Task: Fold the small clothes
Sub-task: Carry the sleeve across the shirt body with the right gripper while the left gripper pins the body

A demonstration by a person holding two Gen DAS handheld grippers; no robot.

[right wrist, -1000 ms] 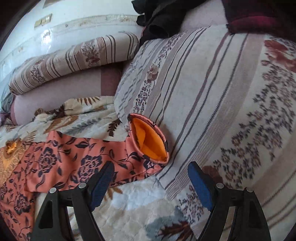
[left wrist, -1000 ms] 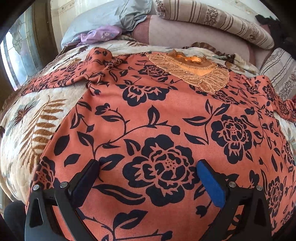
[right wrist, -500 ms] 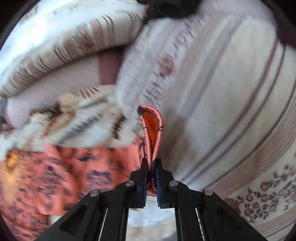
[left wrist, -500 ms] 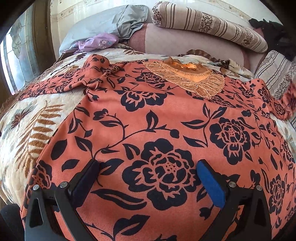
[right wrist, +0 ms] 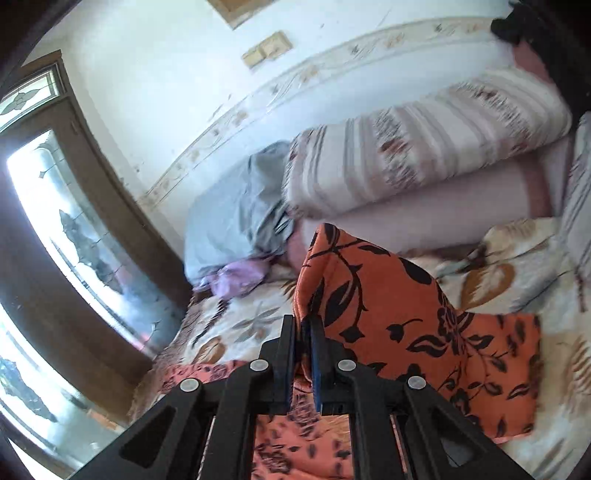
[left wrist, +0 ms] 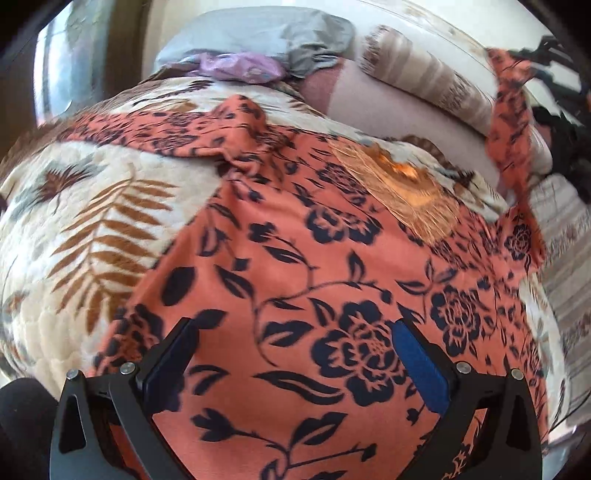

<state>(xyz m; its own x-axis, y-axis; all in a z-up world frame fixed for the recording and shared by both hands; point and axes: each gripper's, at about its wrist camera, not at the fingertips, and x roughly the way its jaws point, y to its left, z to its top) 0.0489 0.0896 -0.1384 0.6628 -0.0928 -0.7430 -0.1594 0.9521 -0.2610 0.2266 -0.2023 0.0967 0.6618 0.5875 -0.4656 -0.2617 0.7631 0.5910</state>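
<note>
my left wrist view looks steeply down, close over the dress (left wrist: 295,280) beyond its fingers. my right wrist view faces shallower, toward the wall (right wrist: 184,92) past its fingers. both share the striped pillow (left wrist: 424,85) and dress.

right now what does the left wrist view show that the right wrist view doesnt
Only the left wrist view shows the left gripper, open above the garment's spread body, the gold embroidered neckline and the other sleeve lying flat on the leaf-print blanket.

Only the right wrist view shows the window, the wall switches and the right gripper shut on the lifted sleeve.

Both show the orange floral garment, grey pillow, purple cloth and striped bolster.
</note>
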